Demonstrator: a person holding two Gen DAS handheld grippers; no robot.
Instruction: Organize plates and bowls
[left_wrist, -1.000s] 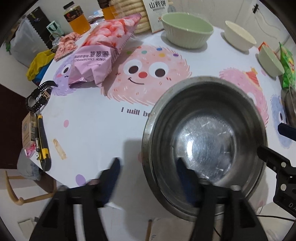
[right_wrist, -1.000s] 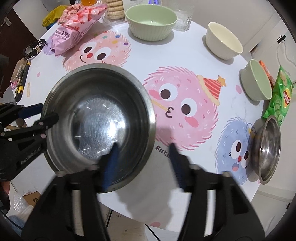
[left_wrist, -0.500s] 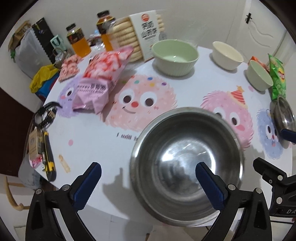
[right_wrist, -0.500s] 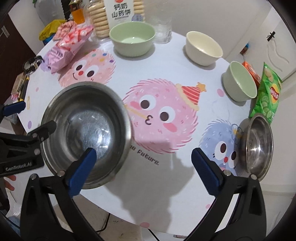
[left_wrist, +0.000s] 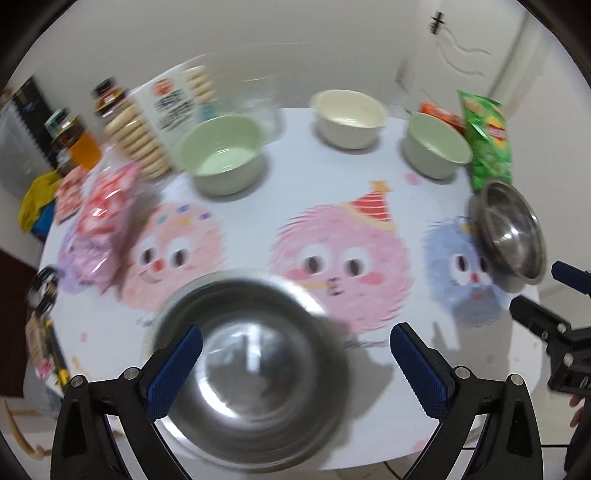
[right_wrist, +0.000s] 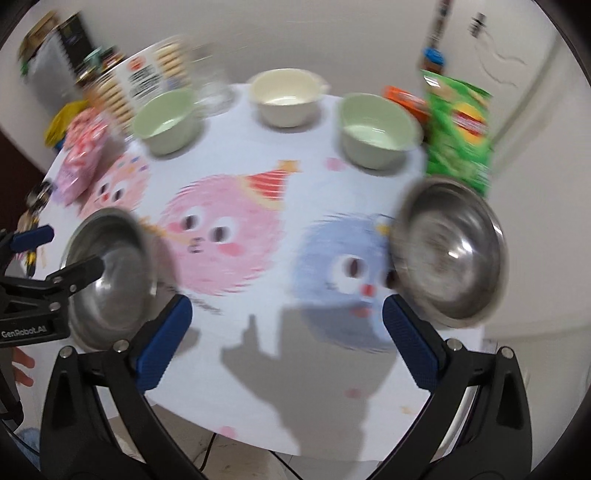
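Both grippers now stand back from the large steel bowl (left_wrist: 251, 373), which a second ago sat between their narrowed jaws; left gripper (left_wrist: 295, 369) and right gripper (right_wrist: 286, 343) both have jaws spread wide, holding nothing. The bowl rests on the table (left_wrist: 369, 387) near its front edge. The right gripper has swung toward the small steel bowl (right_wrist: 448, 251) at the table's right edge; likely the next pick, for nesting. Still unsorted at the far side: two green bowls (right_wrist: 168, 120) (right_wrist: 376, 129) and a cream bowl (right_wrist: 284, 96). Motion blur smears both views; whether the small bowl overhangs the edge cannot be told. No plates in sight.
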